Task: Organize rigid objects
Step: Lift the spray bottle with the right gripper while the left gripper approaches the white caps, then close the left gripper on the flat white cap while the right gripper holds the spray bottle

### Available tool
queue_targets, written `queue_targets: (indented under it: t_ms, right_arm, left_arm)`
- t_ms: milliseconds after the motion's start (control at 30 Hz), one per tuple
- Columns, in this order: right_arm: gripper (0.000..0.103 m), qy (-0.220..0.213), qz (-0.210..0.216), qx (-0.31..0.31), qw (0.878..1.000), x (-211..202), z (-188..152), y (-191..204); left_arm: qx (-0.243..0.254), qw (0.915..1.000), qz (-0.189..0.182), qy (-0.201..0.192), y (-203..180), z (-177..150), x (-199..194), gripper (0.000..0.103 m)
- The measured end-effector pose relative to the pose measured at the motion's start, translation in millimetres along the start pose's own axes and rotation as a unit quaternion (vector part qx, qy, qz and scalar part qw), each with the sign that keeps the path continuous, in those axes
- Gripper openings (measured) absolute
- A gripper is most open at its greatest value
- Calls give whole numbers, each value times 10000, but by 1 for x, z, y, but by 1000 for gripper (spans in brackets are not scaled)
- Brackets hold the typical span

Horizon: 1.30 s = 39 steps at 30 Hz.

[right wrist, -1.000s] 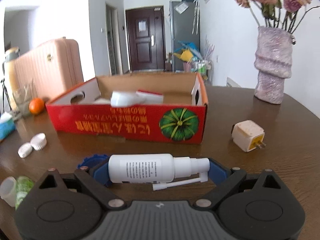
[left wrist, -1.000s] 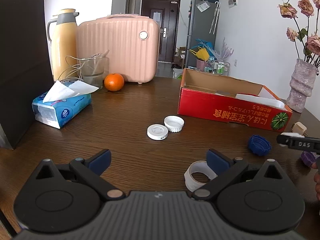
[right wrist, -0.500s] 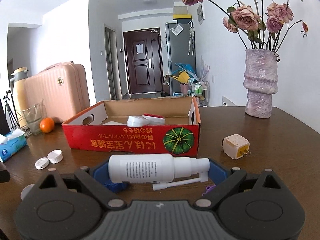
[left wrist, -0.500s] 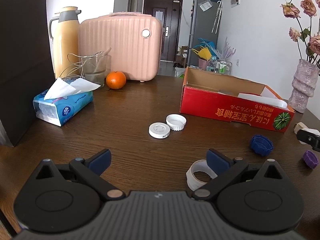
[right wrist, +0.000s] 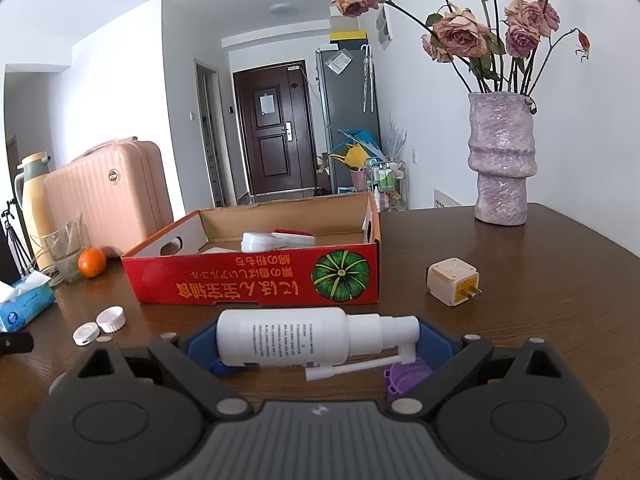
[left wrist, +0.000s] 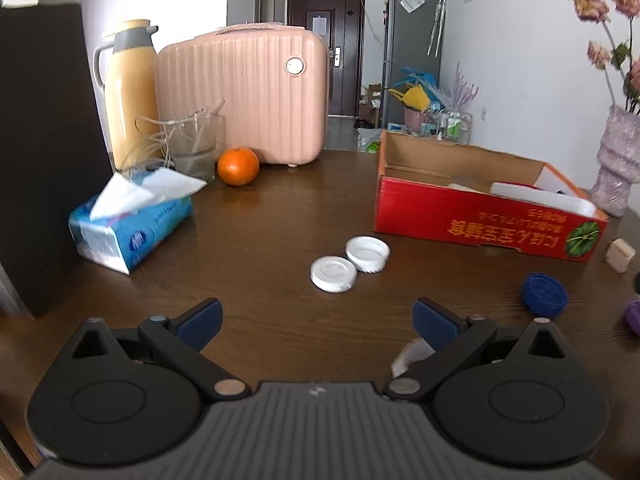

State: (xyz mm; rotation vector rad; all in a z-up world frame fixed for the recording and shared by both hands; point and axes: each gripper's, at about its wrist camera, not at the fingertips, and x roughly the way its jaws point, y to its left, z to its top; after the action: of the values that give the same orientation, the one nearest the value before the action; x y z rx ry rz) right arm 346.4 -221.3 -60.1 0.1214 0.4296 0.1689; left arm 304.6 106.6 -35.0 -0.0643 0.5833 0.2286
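My right gripper (right wrist: 318,340) is shut on a white spray bottle (right wrist: 288,336), held crosswise above the table in front of the red cardboard box (right wrist: 256,284). The box holds a white item with a red part (right wrist: 276,240). My left gripper (left wrist: 316,316) hangs open over the table with nothing between its fingers. Two white caps (left wrist: 348,262) lie ahead of it, and the box (left wrist: 480,220) stands to its right. A blue cap (left wrist: 544,289) and a purple cap (left wrist: 633,316) lie at the right. A white tape roll (left wrist: 408,356) peeks from behind the left gripper's right finger.
A beige plug adapter (right wrist: 454,281) sits right of the box. A purple vase (right wrist: 502,164) with dried roses stands at the back right. A tissue pack (left wrist: 128,224), glass (left wrist: 192,144), orange (left wrist: 238,166), yellow thermos (left wrist: 130,92), pink case (left wrist: 244,96) and dark block (left wrist: 44,152) fill the left.
My right gripper rose with the spray bottle, so the box interior shows more. My left gripper drifted forward; the tape roll is now mostly hidden behind its finger.
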Motion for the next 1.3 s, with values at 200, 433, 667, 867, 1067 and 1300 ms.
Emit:
queue_targets:
  t_ms: [200,433,667,867,1067,1300]
  right_arm:
    - [97,-47,-16,86,10000,-1,1,-4]
    - [97,-23,-49,161,9999,1,1,-9]
    - [97,20,-62,167,9998,2,0,-10]
    - [97,66,-103,161,9998,6,-1,-10]
    - [97,119,-139,144,9997,9,-2,-10]
    - [97,72,-125,114,9998,7,-2,-9]
  left_arm:
    - [238,9996,133,63,-5,20,28,103]
    - [462,9984,202,250,-15,23,69,103]
    - [399,9976,64,569,-10,19,103,88]
    - [374,9971,-52,657,-7,22,116,80]
    - [360,9966,-309,676,-7,21,118,49]
    - [335,9968,-359,631,-7,20,115,40]
